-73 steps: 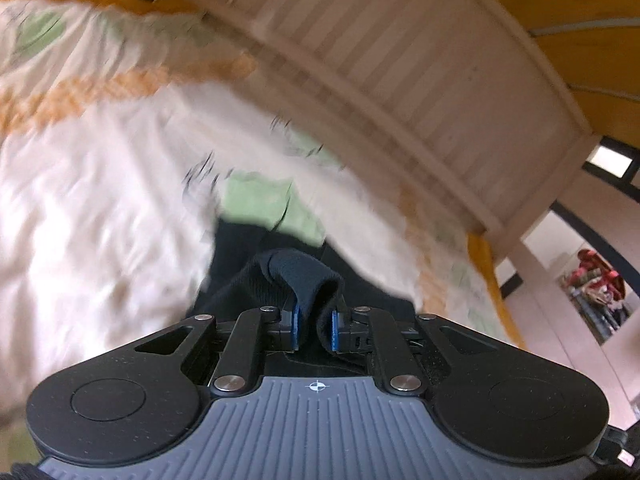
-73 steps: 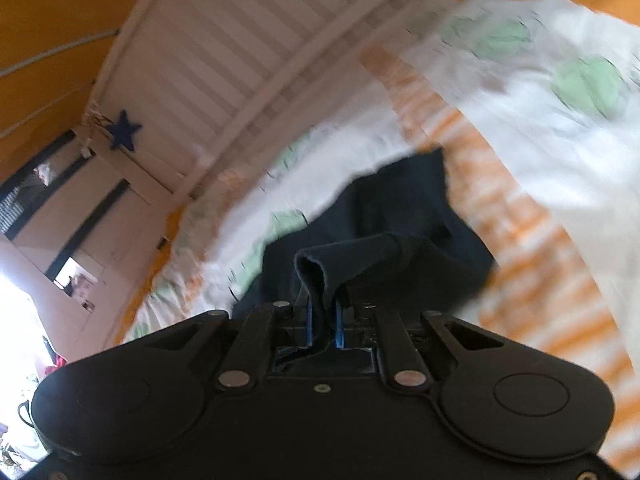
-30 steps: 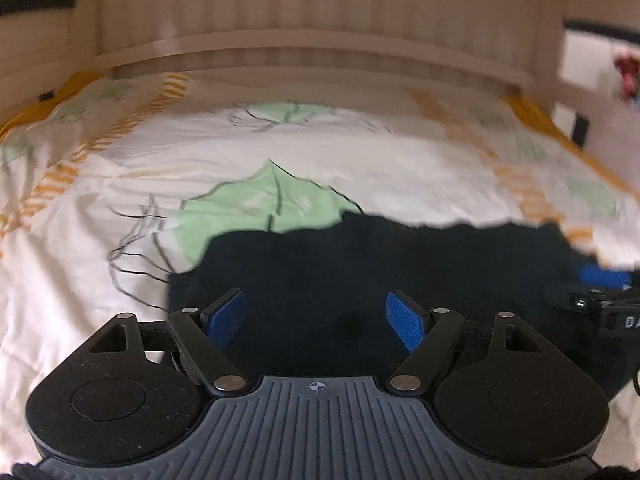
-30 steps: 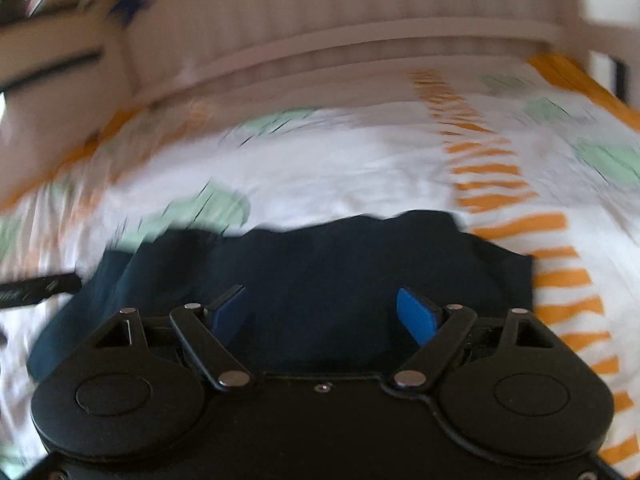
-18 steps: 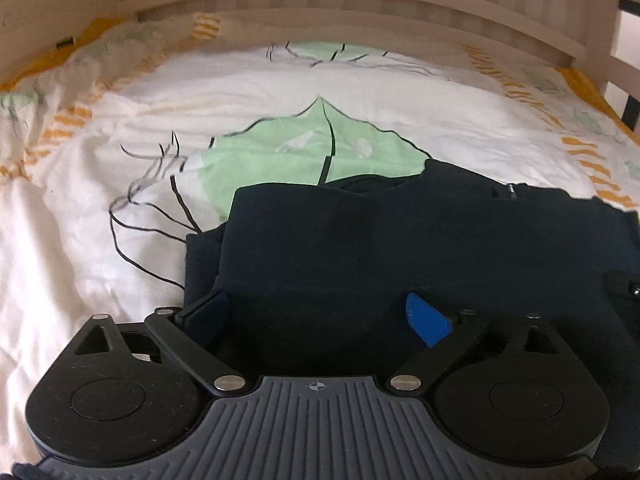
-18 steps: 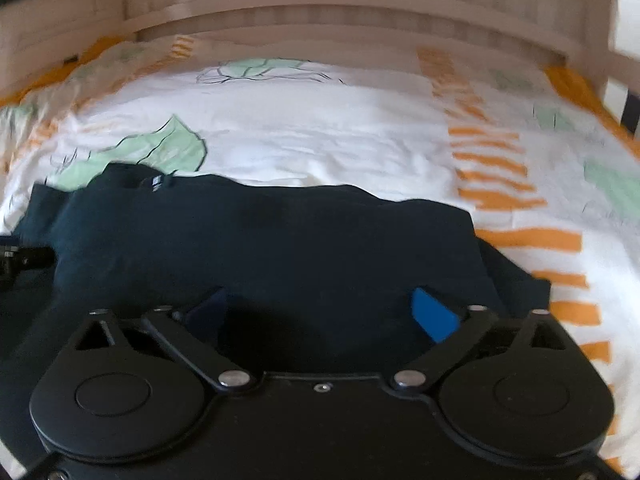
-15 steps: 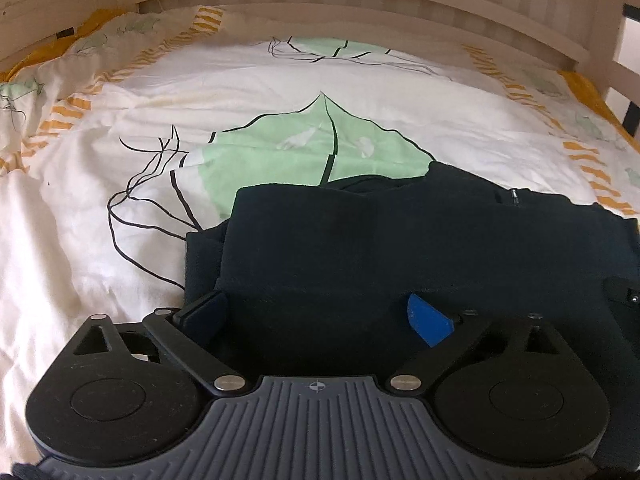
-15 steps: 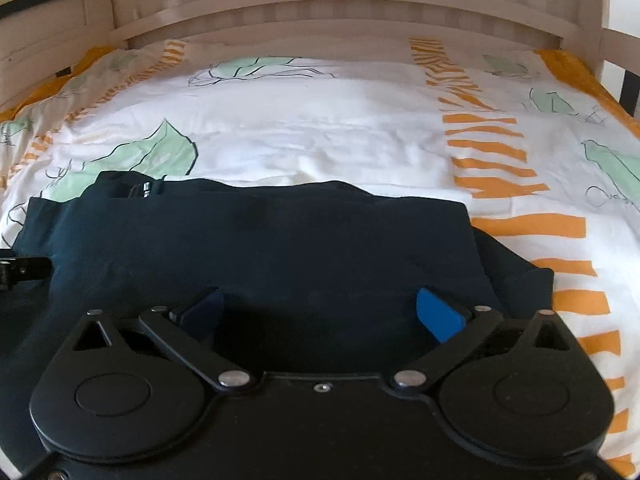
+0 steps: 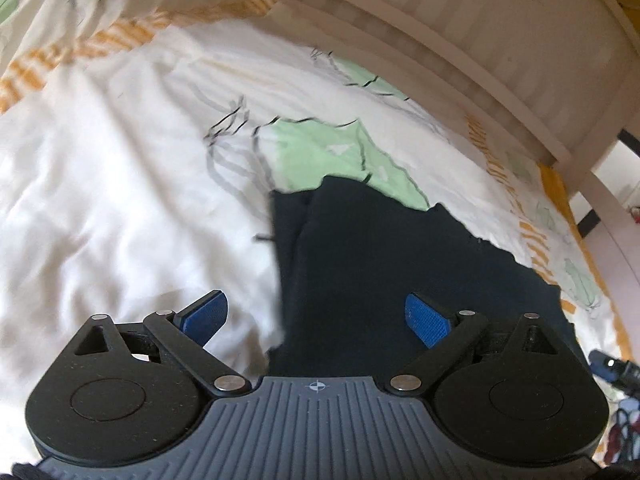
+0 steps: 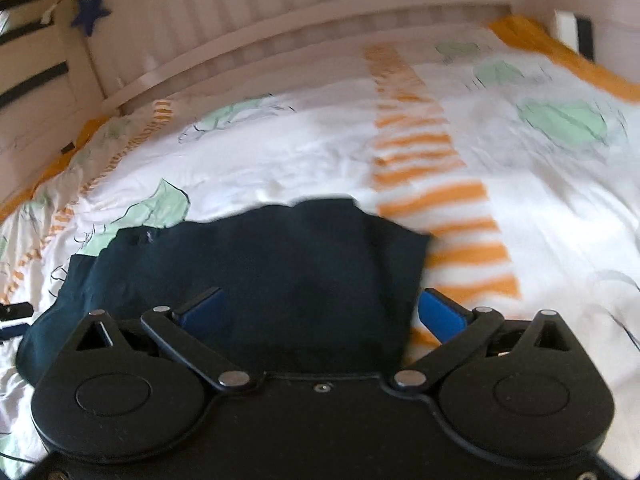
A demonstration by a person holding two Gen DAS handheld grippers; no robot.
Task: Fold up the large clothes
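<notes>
A dark navy garment (image 9: 400, 264) lies folded flat on the bed; it also shows in the right wrist view (image 10: 256, 264). My left gripper (image 9: 316, 318) is open and empty, straddling the garment's left edge, its left pad over white bedding. My right gripper (image 10: 320, 312) is open and empty, straddling the garment's right edge, its right pad over the orange stripes. The right gripper's tip (image 9: 608, 366) shows at the far right of the left wrist view. The left gripper's tip (image 10: 14, 314) shows at the far left of the right wrist view.
The garment rests on a white duvet (image 9: 120, 184) with green leaf prints and orange stripes (image 10: 432, 200). A white slatted bed rail (image 10: 280, 12) runs along the far side. A blue star (image 10: 93, 10) hangs on it at the left.
Both grippers let go of the garment and opened; it now lies flat and folded. Since half a second ago the left gripper swung left and the right gripper swung right, to the garment's side edges.
</notes>
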